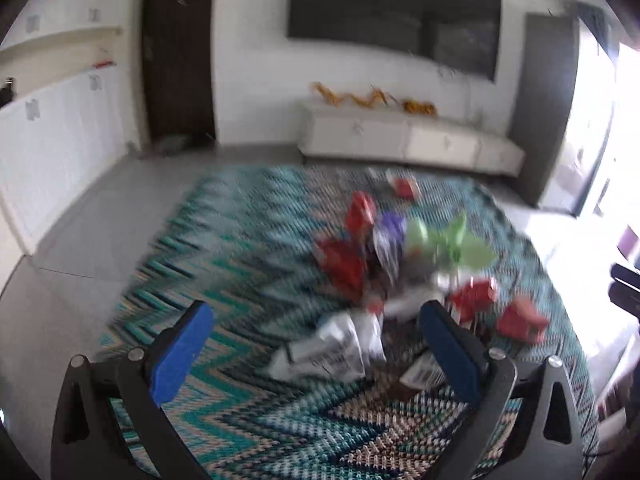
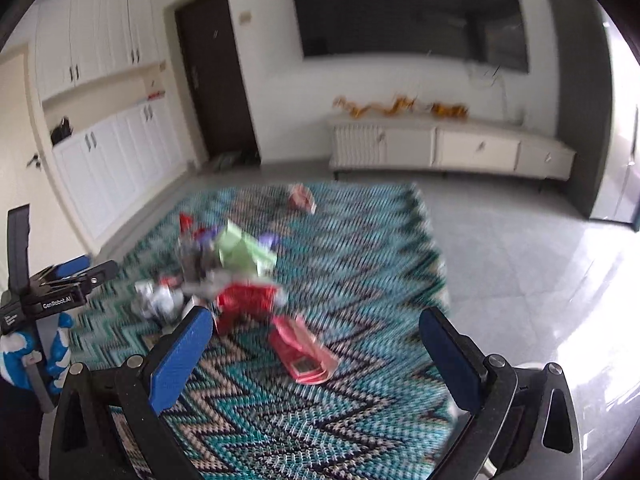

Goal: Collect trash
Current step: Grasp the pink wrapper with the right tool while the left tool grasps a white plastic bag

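Note:
A heap of trash lies on a teal zigzag rug (image 1: 224, 240): red wrappers (image 1: 344, 264), a purple one (image 1: 390, 232), a green one (image 1: 448, 240) and a white printed packet (image 1: 332, 344). My left gripper (image 1: 316, 344) is open, above the rug, with the white packet between its blue pads. In the right wrist view the same heap shows, with the green wrapper (image 2: 244, 252) and a red wrapper (image 2: 248, 300). A pink-red packet (image 2: 304, 356) lies apart, nearer me. My right gripper (image 2: 316, 344) is open and empty above that packet. The left gripper (image 2: 68, 284) shows at the left edge.
A low white TV cabinet (image 2: 452, 148) with orange ornaments (image 2: 400, 106) stands at the far wall under a dark screen (image 2: 412, 12). White cupboards (image 2: 116, 152) and a dark door (image 2: 216, 76) are to the left. Grey floor tiles (image 2: 520, 248) surround the rug (image 2: 360, 264). One more red packet (image 2: 302, 198) lies farther back.

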`<move>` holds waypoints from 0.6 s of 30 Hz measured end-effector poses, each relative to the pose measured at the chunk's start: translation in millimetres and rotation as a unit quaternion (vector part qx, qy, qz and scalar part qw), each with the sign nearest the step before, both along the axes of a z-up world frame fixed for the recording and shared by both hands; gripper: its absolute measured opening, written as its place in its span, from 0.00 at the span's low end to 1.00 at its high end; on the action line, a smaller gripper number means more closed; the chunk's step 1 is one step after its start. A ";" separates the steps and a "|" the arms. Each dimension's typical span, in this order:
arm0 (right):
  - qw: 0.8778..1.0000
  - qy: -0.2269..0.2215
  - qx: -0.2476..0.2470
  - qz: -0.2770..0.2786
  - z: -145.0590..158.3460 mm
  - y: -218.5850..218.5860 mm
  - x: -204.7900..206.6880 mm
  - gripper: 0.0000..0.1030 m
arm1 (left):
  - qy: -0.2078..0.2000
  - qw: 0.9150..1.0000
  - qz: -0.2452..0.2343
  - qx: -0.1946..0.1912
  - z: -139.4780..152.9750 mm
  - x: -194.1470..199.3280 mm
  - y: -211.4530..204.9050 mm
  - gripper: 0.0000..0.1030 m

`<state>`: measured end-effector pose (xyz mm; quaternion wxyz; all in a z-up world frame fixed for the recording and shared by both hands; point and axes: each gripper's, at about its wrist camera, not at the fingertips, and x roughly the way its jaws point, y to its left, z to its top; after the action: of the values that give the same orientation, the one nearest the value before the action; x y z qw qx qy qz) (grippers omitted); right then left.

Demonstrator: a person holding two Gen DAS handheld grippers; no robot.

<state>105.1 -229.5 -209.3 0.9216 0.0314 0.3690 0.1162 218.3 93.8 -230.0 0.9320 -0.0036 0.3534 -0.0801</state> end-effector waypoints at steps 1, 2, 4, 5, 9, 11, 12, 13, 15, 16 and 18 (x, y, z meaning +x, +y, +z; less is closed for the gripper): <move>1.000 0.015 -0.003 0.008 -11.0 2.4 7.2 1.00 | 0.011 1.000 -0.008 0.000 -10.4 6.0 -2.4 0.98; 1.000 0.026 -0.006 0.014 -17.3 4.0 11.7 1.00 | 0.020 1.000 -0.015 -0.002 -17.5 12.2 -2.9 0.95; 0.999 0.047 -0.014 0.024 -31.4 7.5 21.6 0.97 | 0.040 0.999 -0.028 -0.007 -32.5 23.9 -5.3 0.93; 0.998 0.057 -0.016 0.029 -39.4 8.3 25.7 0.94 | 0.050 0.998 -0.031 -0.007 -39.8 29.1 -5.7 0.91; 0.995 0.086 -0.013 0.045 -61.3 9.6 43.3 0.86 | 0.084 0.995 -0.043 -0.023 -60.7 42.5 -3.6 0.75; 0.994 0.094 -0.010 0.056 -68.7 10.9 47.6 0.79 | 0.095 0.993 -0.053 -0.035 -67.9 44.6 -3.1 0.68; 0.993 0.100 -0.004 0.062 -72.7 10.8 50.4 0.72 | 0.097 0.993 -0.058 -0.038 -69.8 43.6 -3.8 0.64; 0.992 0.107 0.002 0.066 -77.7 9.8 52.7 0.68 | 0.097 0.993 -0.061 -0.038 -70.5 42.4 -5.3 0.63; 0.991 0.117 0.007 0.070 -86.1 12.7 57.6 0.53 | 0.094 0.993 -0.066 -0.033 -70.2 40.0 -8.2 0.55; 0.990 0.121 0.010 0.074 -90.0 11.8 56.8 0.48 | 0.093 0.993 -0.070 -0.032 -69.9 38.1 -10.0 0.53; 0.990 0.117 0.010 0.075 -91.0 10.3 54.3 0.31 | 0.090 0.993 -0.074 -0.030 -69.3 34.1 -12.9 0.48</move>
<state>159.4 -219.2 -300.3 0.8602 0.0264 0.4747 0.1842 252.4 80.9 -299.3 0.8875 -0.0124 0.4325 -0.1586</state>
